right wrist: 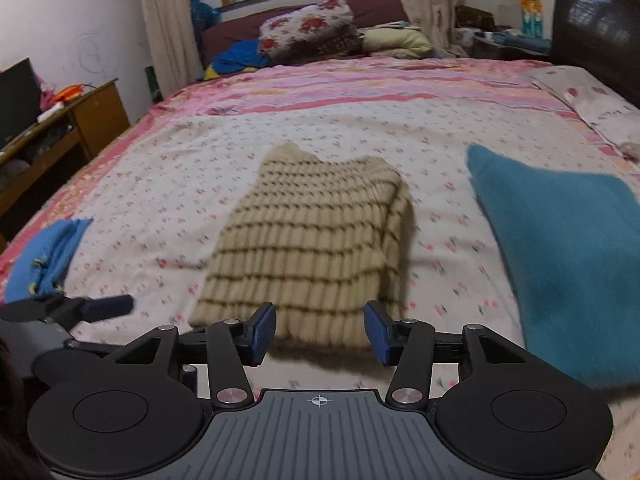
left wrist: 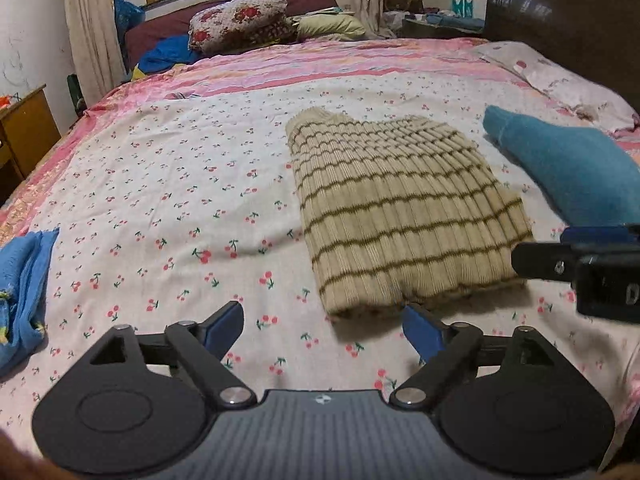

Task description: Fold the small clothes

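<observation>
Hovering spread and empty, your left gripper [left wrist: 323, 330] and right gripper [right wrist: 320, 332] face the folded striped sweater [left wrist: 396, 216] on the bed [left wrist: 160, 168].

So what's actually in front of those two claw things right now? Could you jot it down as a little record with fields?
place: bed with cherry-print sheet
middle: striped beige sweater, folded, lying flat
right side: teal garment
left side: blue cloth, bunched
left gripper: open, empty, just short of the sweater's near edge
right gripper: open, empty, at the sweater's near edge
far end: floral pillows
</observation>
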`<action>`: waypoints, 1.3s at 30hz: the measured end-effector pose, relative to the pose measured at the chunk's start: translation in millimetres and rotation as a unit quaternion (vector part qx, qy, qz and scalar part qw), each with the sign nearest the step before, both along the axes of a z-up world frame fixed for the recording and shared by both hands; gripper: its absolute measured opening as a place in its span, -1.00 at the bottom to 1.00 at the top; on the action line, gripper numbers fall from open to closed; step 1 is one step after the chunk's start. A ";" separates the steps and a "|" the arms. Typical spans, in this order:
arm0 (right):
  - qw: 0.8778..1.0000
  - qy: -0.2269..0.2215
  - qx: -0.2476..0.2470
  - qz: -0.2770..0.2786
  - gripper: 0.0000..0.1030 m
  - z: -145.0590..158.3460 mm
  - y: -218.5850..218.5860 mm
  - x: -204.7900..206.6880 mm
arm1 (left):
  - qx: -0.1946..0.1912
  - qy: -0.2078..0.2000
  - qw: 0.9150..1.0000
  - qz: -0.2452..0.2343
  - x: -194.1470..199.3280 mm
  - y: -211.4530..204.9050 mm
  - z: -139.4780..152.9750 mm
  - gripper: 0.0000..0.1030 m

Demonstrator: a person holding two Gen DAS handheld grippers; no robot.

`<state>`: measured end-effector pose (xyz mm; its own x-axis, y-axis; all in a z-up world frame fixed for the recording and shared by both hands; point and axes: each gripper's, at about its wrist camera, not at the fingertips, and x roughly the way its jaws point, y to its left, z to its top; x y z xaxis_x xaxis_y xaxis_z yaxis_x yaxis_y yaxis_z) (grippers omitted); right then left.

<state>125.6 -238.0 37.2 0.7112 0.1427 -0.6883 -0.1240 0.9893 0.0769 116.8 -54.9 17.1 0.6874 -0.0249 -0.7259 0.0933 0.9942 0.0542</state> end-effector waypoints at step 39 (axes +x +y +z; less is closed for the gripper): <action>0.998 0.052 0.015 -0.040 0.04 -42.4 -5.1 -31.9 | 0.008 0.020 1.000 0.015 -15.2 -8.2 -8.9 0.86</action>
